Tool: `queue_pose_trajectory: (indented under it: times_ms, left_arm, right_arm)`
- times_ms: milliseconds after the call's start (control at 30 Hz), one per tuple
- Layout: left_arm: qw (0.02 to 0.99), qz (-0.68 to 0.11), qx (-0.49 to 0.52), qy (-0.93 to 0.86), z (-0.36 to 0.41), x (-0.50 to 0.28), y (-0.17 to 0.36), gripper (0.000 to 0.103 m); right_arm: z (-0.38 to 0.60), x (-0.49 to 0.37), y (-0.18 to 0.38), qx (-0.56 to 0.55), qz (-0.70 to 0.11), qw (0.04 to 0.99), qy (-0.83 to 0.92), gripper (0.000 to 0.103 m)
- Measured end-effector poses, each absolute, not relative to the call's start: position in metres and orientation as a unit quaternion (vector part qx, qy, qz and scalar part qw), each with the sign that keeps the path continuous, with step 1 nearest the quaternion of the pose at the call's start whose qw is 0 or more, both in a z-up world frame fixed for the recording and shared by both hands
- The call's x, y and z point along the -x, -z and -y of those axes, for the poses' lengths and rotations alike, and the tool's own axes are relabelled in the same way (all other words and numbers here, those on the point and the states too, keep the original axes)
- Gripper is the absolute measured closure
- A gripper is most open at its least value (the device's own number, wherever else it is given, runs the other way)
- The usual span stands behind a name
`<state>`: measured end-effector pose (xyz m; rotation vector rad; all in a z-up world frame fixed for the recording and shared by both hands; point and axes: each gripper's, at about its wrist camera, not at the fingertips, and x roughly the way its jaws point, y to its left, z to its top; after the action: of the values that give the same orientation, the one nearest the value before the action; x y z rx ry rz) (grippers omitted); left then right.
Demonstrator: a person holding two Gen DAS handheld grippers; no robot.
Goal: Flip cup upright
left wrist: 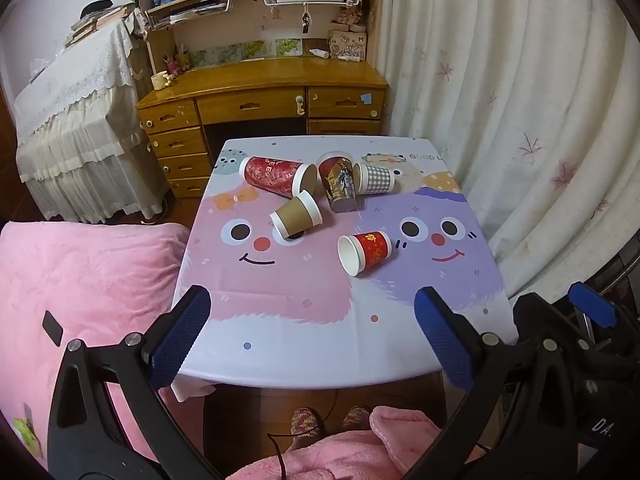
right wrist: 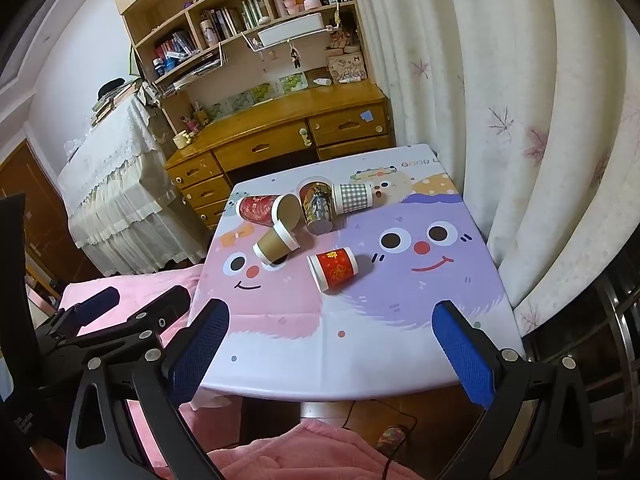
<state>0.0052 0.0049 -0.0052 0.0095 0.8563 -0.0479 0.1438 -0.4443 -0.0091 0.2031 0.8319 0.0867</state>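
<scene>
Several paper cups lie on a small table with a cartoon-face cloth (left wrist: 304, 320). A small red cup (left wrist: 365, 251) (right wrist: 333, 269) lies on its side nearest me. A brown cup (left wrist: 297, 216) (right wrist: 276, 242) lies tipped to its left. Behind are a tall red cup (left wrist: 277, 175) (right wrist: 266, 209) on its side, a dark picture cup (left wrist: 338, 182) (right wrist: 317, 205) and a checked cup (left wrist: 374, 178) (right wrist: 353, 197) on its side. My left gripper (left wrist: 312, 336) and right gripper (right wrist: 332, 344) are open and empty over the table's near edge.
A wooden desk (left wrist: 264, 92) with shelves stands behind the table. A curtain (left wrist: 520, 100) hangs to the right. A pink blanket (left wrist: 80, 280) lies to the left, and a lace-covered piece of furniture (left wrist: 76, 120) beyond it. The right gripper's fingers (left wrist: 592, 308) show in the left view.
</scene>
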Motion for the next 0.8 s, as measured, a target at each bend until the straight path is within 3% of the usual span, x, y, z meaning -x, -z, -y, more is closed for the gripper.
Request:
queue_pose_trajectory:
  times_ms: [800]
  left_arm:
    - [0.91,-0.414,-0.003,0.023,-0.0099,-0.0065,0.0099,0.002]
  right_arm:
    - [0.441,-0.1477,0.0096,-0.093,-0.406,0.908,-0.039,0.0]
